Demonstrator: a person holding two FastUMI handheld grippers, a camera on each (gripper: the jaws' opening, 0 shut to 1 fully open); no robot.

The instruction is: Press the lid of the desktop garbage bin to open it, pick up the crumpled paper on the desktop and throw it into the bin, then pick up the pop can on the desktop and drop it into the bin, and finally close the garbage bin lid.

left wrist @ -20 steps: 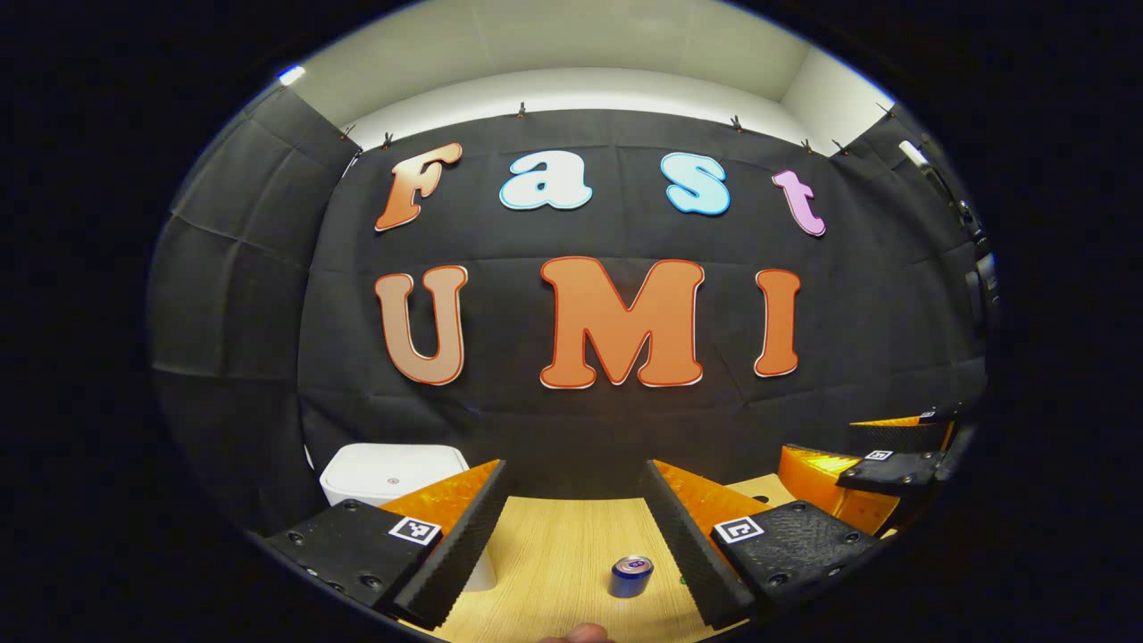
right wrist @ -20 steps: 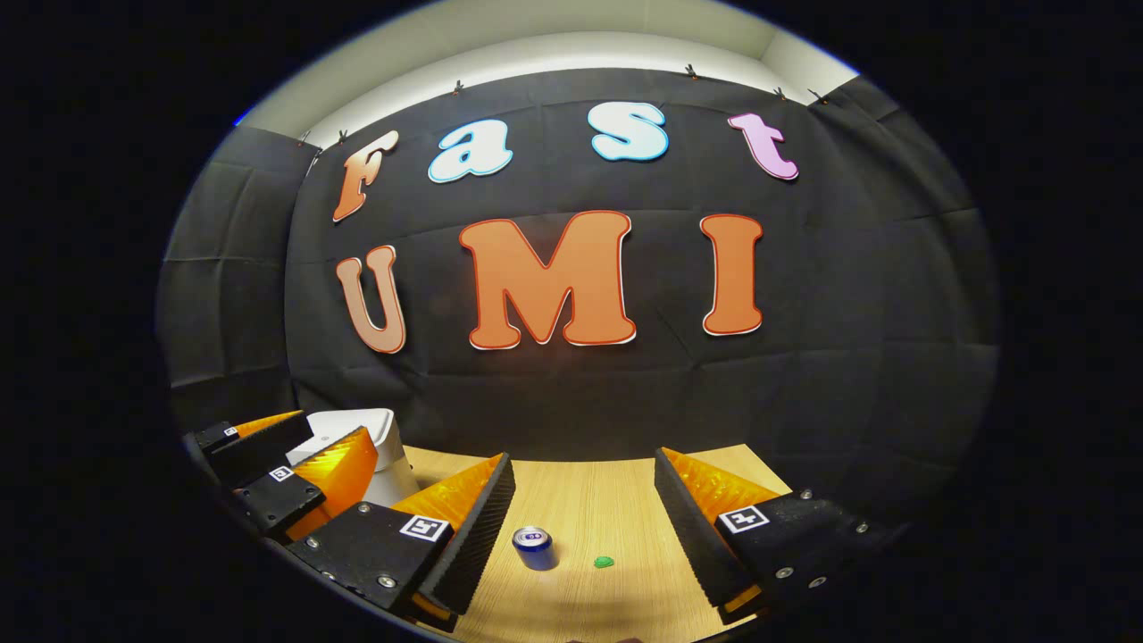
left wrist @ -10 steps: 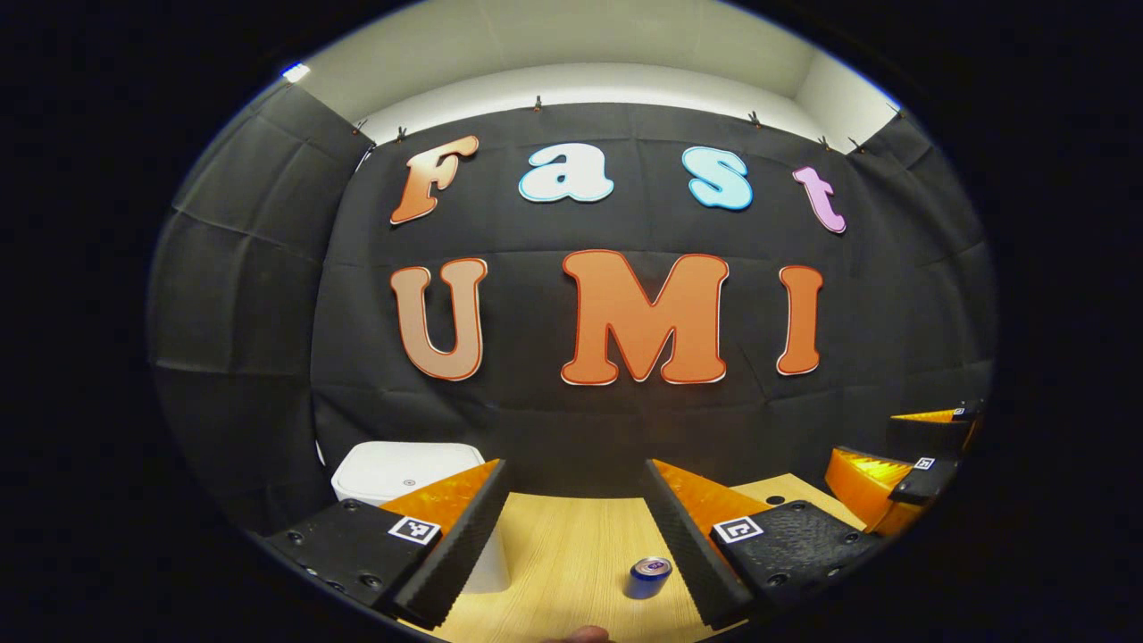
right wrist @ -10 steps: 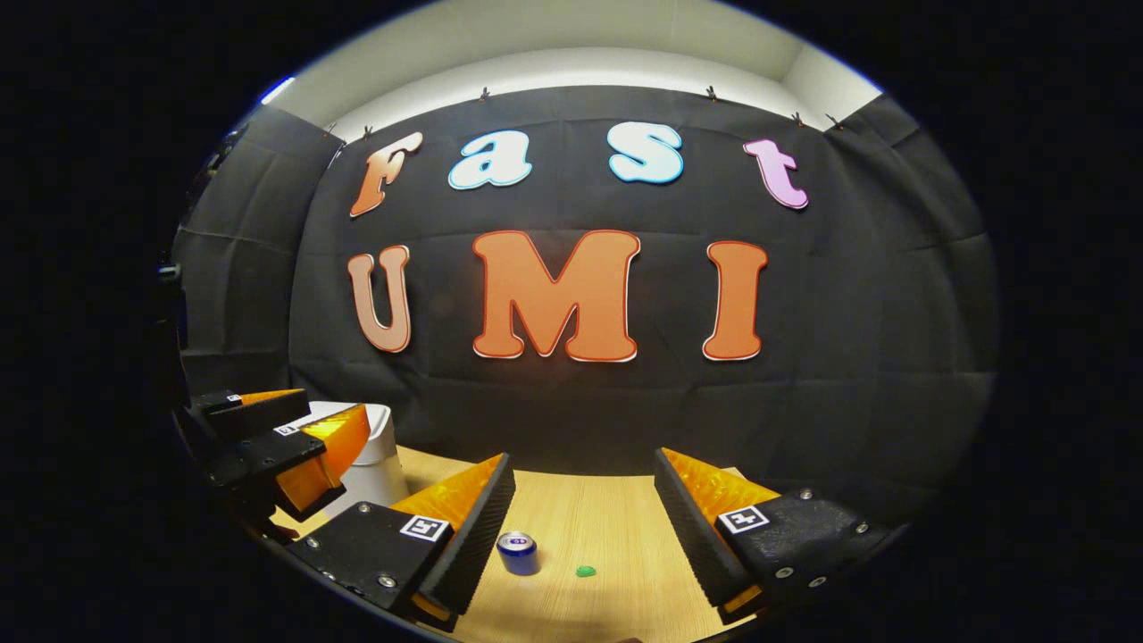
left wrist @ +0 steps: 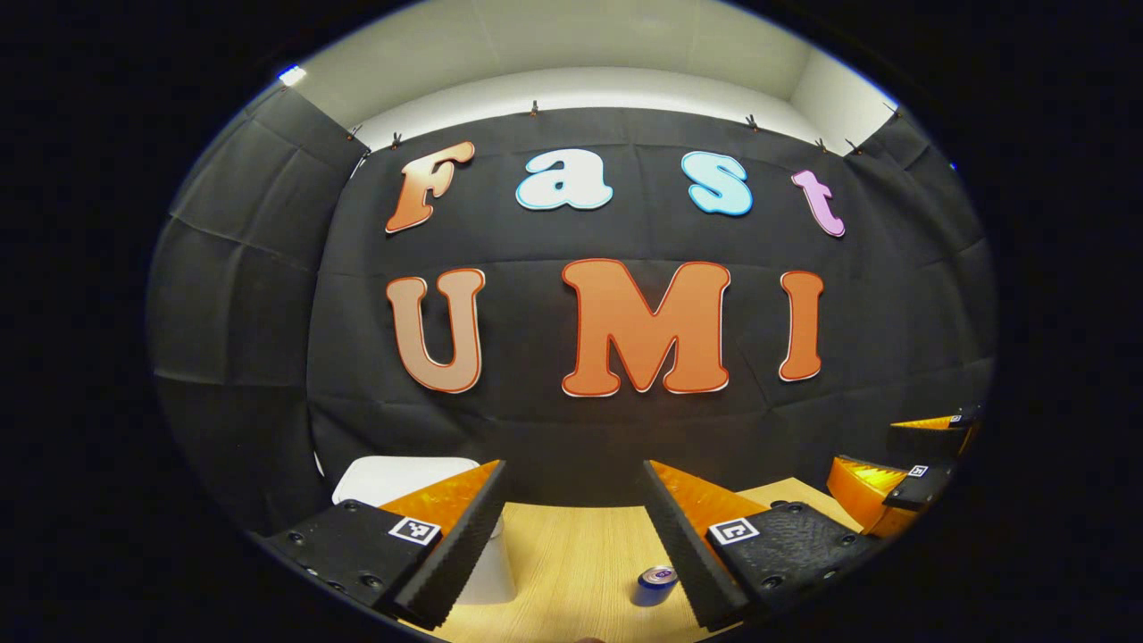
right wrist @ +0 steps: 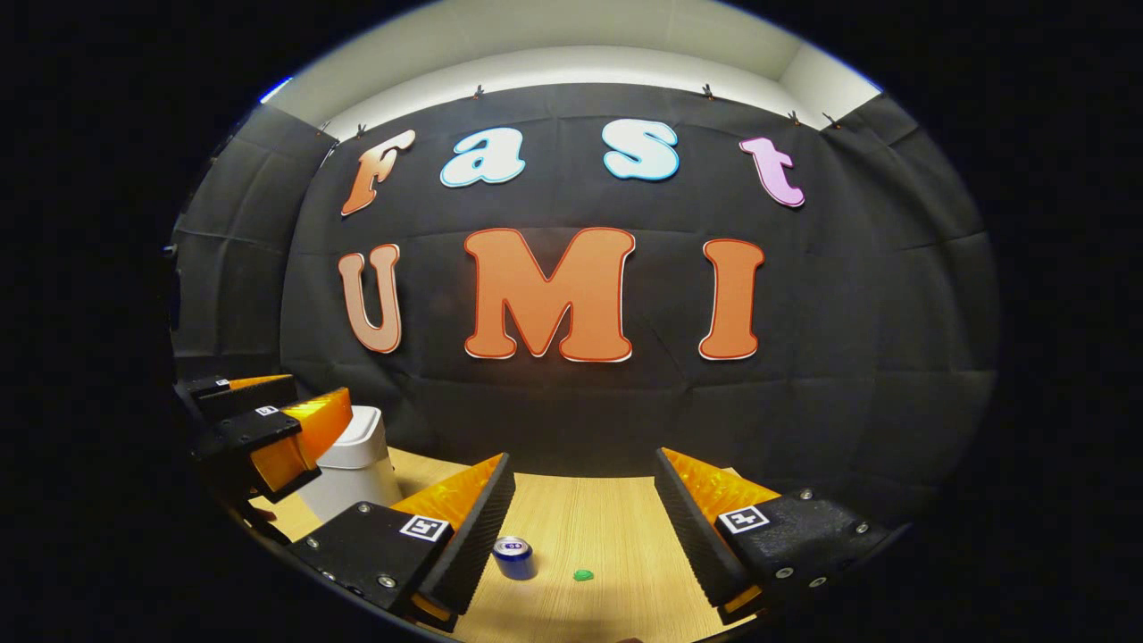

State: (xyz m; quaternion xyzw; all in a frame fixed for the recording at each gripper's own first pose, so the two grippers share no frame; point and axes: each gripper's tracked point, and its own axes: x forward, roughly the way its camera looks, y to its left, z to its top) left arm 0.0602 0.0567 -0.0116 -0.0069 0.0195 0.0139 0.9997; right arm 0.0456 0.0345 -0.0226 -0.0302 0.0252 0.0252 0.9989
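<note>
Where desk shows, blue pop can (right wrist: 513,557) upright.

Left gripper (left wrist: 571,536) held above a wooden desktop (left wrist: 571,558), jaws wide apart with nothing between them. White garbage bin (left wrist: 402,473) at the far left, lid down, partly hidden behind the left finger. Blue pop can (left wrist: 654,585) standing upright, just beside the right finger. Right gripper (left wrist: 902,464) at the far right edge, fingers apart.

Two low side-by-side views toward the back wall, sharing bin (left wrist: 406,478), can (right wrist: 513,557), desktop (right wrist: 616,536).
</note>
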